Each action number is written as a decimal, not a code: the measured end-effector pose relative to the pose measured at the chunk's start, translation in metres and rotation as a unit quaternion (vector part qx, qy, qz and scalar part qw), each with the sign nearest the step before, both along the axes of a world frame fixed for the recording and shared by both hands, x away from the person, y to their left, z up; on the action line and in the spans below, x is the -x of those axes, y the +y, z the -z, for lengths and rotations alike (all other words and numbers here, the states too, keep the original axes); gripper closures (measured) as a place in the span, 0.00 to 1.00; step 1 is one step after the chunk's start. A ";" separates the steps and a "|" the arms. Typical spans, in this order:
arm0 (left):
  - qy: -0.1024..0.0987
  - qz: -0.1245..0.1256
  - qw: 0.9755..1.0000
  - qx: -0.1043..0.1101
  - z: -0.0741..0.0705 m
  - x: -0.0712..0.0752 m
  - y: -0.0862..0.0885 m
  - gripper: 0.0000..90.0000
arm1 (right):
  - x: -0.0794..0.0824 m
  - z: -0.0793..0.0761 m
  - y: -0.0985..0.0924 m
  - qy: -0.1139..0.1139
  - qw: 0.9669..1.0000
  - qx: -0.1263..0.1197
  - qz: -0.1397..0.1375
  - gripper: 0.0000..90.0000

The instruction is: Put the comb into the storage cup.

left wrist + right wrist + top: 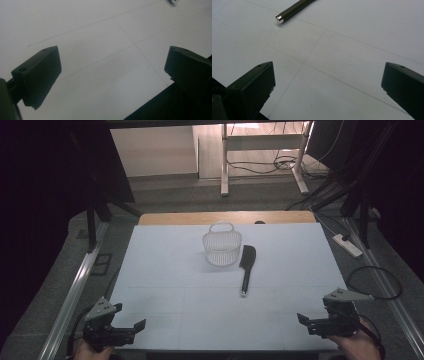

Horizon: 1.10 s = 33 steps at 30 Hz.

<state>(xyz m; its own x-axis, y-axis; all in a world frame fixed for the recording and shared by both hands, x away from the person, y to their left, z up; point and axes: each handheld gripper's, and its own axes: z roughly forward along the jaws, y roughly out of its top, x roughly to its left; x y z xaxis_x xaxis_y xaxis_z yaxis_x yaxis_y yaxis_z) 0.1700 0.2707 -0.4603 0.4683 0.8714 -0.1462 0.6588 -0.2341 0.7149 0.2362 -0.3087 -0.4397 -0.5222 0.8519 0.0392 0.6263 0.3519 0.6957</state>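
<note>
While apart: one basket [222,247], one knife [246,265], two open hand-held grippers.

Your table [165,285] is pale bluish-white, crossed by thin grey grid lines, with a tan wooden far edge. The basket [222,248] is white mesh. The cleaver [246,261] is black, its handle capped in silver. Both your claws are black.

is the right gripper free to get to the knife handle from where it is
Probably yes: the right gripper is open, and only bare table lies between it and the knife, whose handle end points toward the near edge.
</note>
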 end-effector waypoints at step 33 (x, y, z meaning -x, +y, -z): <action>-0.001 0.000 1.000 0.000 0.000 0.000 0.000 0.02 | -0.038 -0.008 0.023 0.017 0.999 -0.001 -0.032 0.00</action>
<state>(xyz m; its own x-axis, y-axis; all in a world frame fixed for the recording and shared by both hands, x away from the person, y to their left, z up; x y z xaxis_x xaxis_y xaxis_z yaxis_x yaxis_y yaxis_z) 0.1702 0.2707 -0.4603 0.4688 0.8712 -0.1457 0.6575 -0.2340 0.7162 0.2746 -0.2861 -0.4320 -0.5743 0.8166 0.0587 0.6253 0.3912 0.6753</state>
